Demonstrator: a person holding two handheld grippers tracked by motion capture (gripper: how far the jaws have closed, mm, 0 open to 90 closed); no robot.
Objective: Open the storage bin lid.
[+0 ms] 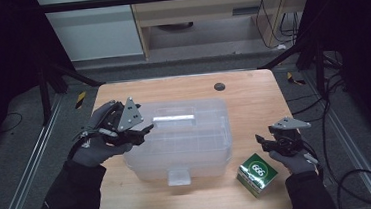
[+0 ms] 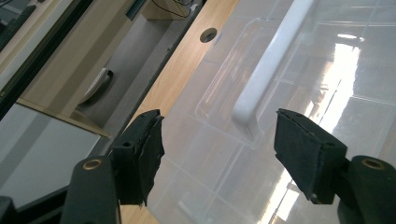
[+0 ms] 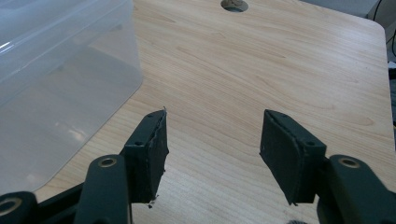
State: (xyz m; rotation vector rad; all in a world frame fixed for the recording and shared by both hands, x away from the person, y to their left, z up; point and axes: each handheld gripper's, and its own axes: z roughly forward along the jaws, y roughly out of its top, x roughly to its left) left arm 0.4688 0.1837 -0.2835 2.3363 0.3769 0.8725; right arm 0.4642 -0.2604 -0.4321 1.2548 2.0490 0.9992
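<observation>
Two grippers are hovering over the desk (image 1: 243, 92), and neither is holding anything yet. A clear plastic storage box (image 1: 187, 152) is sitting in the middle of the desk with its lid on and its front latch (image 1: 178, 176) apparently down. The left gripper (image 1: 148, 128) is hanging just above the lid's left end, its jaws standing wide apart; in the left gripper view they are framing the near end of the white handle (image 2: 268, 65) without touching it. The right gripper (image 1: 260, 141) is waiting to the box's right, jaws likewise spread over bare wood, with a small green carton (image 1: 257, 174) lying just beside that hand. Judging by this, the work is only beginning: the handle is being approached, and the grasp itself and whatever follows with box or carton are all left to do.
</observation>
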